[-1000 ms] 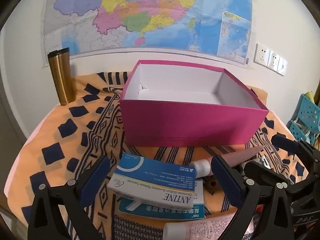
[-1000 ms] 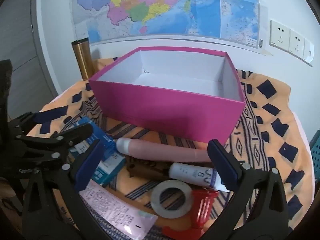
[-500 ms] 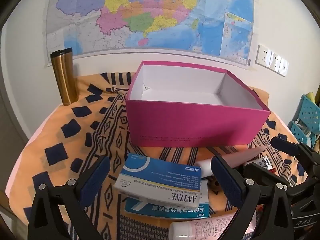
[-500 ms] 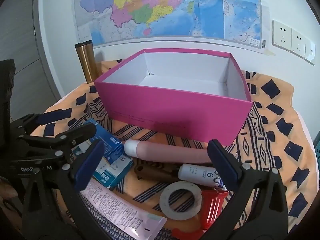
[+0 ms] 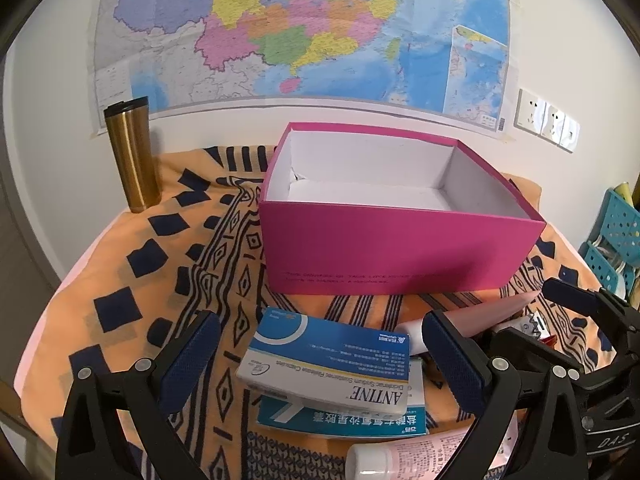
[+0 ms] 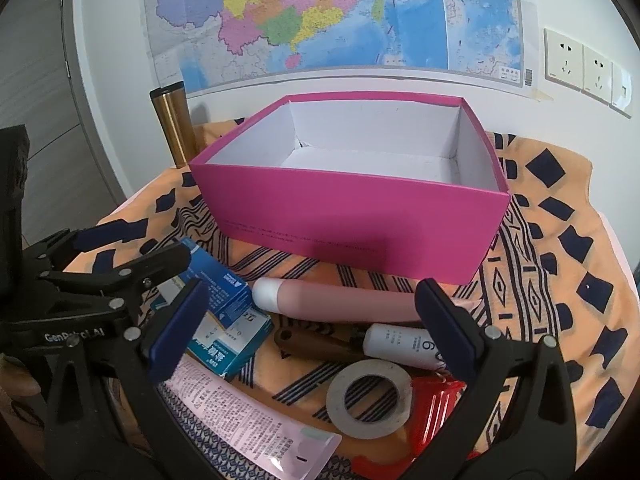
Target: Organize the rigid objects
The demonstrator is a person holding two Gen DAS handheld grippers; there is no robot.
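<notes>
An empty magenta box [image 5: 400, 252] [image 6: 352, 208] stands open on the patterned cloth. In front of it lies a pile: a blue-and-white medicine carton [image 5: 332, 364] [image 6: 218, 284] stacked on a second carton [image 5: 360, 420] [image 6: 228, 344], a long pink tube [image 6: 340, 300] [image 5: 480, 316], a white tube [image 6: 400, 344], a brown handle [image 6: 316, 344], a tape roll [image 6: 368, 396], a red plastic piece [image 6: 436, 400] and a pink printed tube [image 6: 248, 416] [image 5: 420, 452]. My left gripper [image 5: 320, 364] is open, its fingers either side of the top carton. My right gripper [image 6: 312, 328] is open above the tubes.
A gold tumbler [image 5: 134, 156] [image 6: 174, 128] stands at the back left by the wall, under a map. A blue perforated rack [image 5: 616, 240] sits off the table's right edge. The orange cloth [image 5: 132, 280] is bare on the left.
Both grippers have pulled back and up slightly; the box and pile sit a little lower and farther right in each view. Nothing was gripped or moved.
</notes>
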